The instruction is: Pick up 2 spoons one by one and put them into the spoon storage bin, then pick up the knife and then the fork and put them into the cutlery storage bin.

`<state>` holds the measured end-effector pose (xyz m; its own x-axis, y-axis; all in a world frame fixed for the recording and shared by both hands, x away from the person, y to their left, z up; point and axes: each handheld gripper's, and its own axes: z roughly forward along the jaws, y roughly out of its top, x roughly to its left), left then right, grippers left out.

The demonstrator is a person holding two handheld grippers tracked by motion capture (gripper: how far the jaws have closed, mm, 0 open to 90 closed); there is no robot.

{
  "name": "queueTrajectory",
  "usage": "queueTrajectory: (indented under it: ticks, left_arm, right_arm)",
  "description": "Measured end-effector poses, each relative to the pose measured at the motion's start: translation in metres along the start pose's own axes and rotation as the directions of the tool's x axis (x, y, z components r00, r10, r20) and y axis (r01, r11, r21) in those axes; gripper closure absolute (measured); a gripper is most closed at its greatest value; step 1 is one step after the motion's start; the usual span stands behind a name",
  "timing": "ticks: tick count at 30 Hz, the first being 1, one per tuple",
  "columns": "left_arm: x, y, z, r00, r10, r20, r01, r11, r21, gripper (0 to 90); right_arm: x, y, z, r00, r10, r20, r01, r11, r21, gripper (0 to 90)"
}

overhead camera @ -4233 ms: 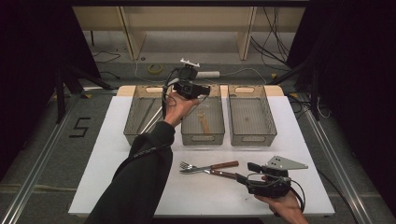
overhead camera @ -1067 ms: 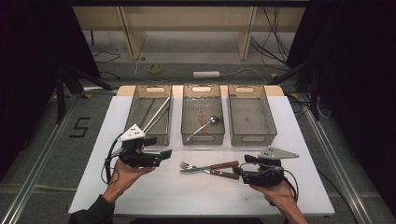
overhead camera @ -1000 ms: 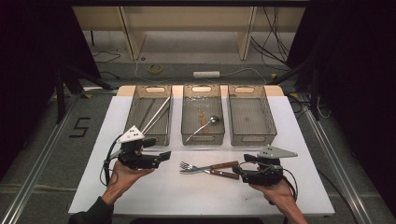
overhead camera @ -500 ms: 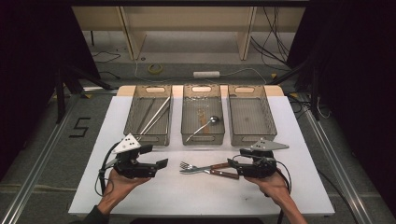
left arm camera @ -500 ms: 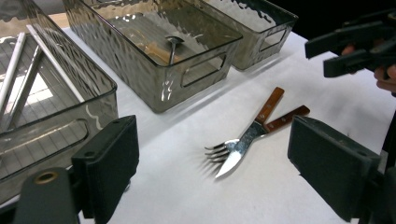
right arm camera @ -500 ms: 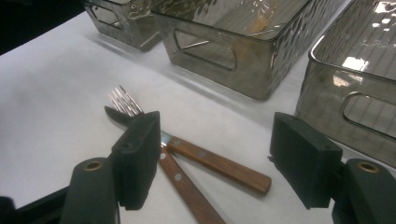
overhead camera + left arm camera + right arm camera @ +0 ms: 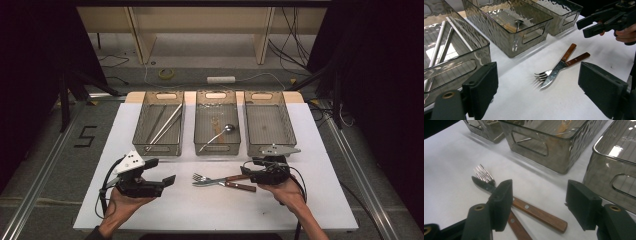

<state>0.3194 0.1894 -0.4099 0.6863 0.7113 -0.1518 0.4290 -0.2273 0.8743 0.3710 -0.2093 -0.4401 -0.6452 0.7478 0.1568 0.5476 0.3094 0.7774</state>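
Knife (image 7: 534, 212) between open right claw (image 7: 539, 207)

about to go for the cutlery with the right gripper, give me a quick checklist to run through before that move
1. Right gripper jaws open: ok, they have just been closing a little, and nothing is clamped.
2. Wooden-handled knife lies between and below the jaws: ok, handle end nearest.
3. Knife free to lift alone: not ok, it lies crossed with the wooden-handled fork.
4. Left gripper out of the way: ok, open, apart from the cutlery.
5. Clear plastic right bin free for a drop: ok, looks empty.
6. White table top around the cutlery free of clutter: ok.
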Motion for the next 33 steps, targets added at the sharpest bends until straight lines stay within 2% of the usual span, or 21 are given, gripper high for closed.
queueTrajectory:
  ticks: [14, 20, 27, 33]
  left_arm:
    - [-0.001, -0.005, -0.008, 0.9998, 0.004, -0.021, -0.005, 0.9998, -0.021, 16.0]
    - [-0.001, -0.006, -0.008, 0.9998, -0.003, -0.022, 0.002, 0.9993, -0.036, 16.0]
    - [0.000, -0.007, -0.008, 0.9996, -0.008, -0.026, 0.007, 0.9990, -0.043, 16.0]
    - [-0.001, -0.008, -0.010, 0.9997, 0.003, -0.024, -0.004, 0.9989, -0.047, 16.0]
  right_arm:
    - [-0.008, 0.001, 0.017, 0.9997, -0.014, 0.018, 0.012, 0.997, 0.072, 62.0]
    - [-0.017, -0.001, 0.028, 0.9990, -0.025, 0.037, 0.020, 0.992, 0.126, 74.8]
    - [-0.024, -0.001, 0.039, 0.9982, -0.032, 0.050, 0.024, 0.987, 0.157, 88.2]
    - [-0.024, -0.003, 0.048, 0.9975, -0.054, 0.047, 0.043, 0.977, 0.208, 90.0]
